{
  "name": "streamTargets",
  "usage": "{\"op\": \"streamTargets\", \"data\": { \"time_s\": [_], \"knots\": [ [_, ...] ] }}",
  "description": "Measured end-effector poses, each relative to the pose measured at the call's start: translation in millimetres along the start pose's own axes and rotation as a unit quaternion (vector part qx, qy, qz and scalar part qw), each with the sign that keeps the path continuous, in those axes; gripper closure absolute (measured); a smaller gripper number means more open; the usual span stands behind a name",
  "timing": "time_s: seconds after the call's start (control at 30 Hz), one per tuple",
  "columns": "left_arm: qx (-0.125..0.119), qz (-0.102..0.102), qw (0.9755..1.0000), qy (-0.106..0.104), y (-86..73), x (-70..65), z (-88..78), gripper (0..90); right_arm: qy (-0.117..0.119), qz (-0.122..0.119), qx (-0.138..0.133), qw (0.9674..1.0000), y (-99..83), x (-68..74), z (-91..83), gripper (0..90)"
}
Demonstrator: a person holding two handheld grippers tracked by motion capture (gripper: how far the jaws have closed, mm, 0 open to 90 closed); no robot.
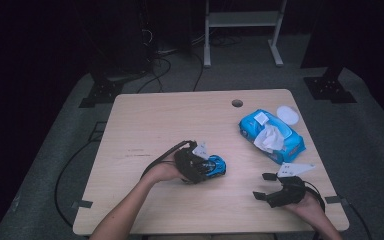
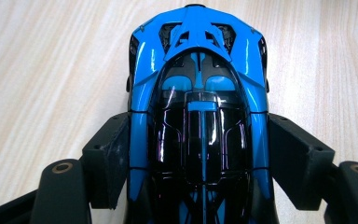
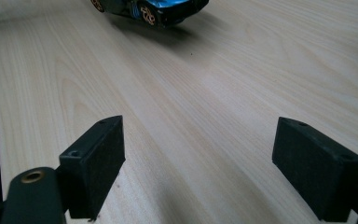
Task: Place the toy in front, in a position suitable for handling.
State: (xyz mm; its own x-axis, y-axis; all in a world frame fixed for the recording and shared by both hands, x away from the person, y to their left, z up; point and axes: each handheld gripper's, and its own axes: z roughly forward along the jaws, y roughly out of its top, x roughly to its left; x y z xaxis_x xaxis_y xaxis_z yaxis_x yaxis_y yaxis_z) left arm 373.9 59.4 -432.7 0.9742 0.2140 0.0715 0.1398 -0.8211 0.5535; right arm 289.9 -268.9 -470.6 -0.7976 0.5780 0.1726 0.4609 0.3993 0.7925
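Between the left gripper's (image 2: 198, 154) matt black plastic jaws sits a toy car (image 2: 198, 93) of glossy, smooth blue and black finish. Beneath the jaws, the table (image 3: 205, 93) looks like pale, smooth, matt wood-grain laminate.

One toy car (image 1: 214, 165) sits at centre frame, one pack of wipes (image 1: 271, 136) at right, one white lid (image 1: 287, 115) beside it, two grippers: left gripper (image 1: 196, 165), right gripper (image 1: 265, 186).

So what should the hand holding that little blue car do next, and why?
Probably carry the blue toy car toward the wipes pack: the left gripper has its fingers clamped on both its sides, tissue sticks out there, and the right gripper waits open.
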Motion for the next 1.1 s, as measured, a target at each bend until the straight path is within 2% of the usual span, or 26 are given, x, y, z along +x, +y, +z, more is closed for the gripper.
{"op": "streamTargets", "data": {
  "time_s": [0.23, 0.43, 0.63, 0.9, 0.97, 1.1],
  "knots": [
    [0.010, 0.003, 0.9999, -0.008, -1.7, -2.8, 11.8, 28.0, 0.000, 0.000, 0.000, 1.0000, 0.0, 0.1, 0.4, 16.2],
    [0.023, 0.015, 0.9995, -0.015, -3.7, -6.2, 19.3, 28.0, 0.000, 0.002, -0.001, 1.0000, -0.1, -0.4, -0.1, 16.2],
    [0.020, 0.012, 0.9996, -0.018, -4.7, -5.3, 21.0, 27.9, 0.000, 0.000, -0.001, 1.0000, -0.2, -0.1, -0.6, 16.2],
    [0.001, -0.004, 0.9998, -0.022, -10.1, -4.0, 22.6, 27.0, -0.003, 0.004, 0.000, 1.0000, -0.5, -0.5, -0.6, 16.2],
    [-0.013, -0.016, 0.9996, -0.020, -11.9, -2.8, 21.1, 22.6, -0.004, 0.006, -0.001, 1.0000, 0.0, -1.0, -0.9, 16.2],
    [-0.027, -0.015, 0.9994, -0.014, -12.0, -1.5, 16.1, 17.9, -0.009, 0.009, -0.006, 0.9999, 1.4, -1.3, -2.7, 16.2]
  ]
}}
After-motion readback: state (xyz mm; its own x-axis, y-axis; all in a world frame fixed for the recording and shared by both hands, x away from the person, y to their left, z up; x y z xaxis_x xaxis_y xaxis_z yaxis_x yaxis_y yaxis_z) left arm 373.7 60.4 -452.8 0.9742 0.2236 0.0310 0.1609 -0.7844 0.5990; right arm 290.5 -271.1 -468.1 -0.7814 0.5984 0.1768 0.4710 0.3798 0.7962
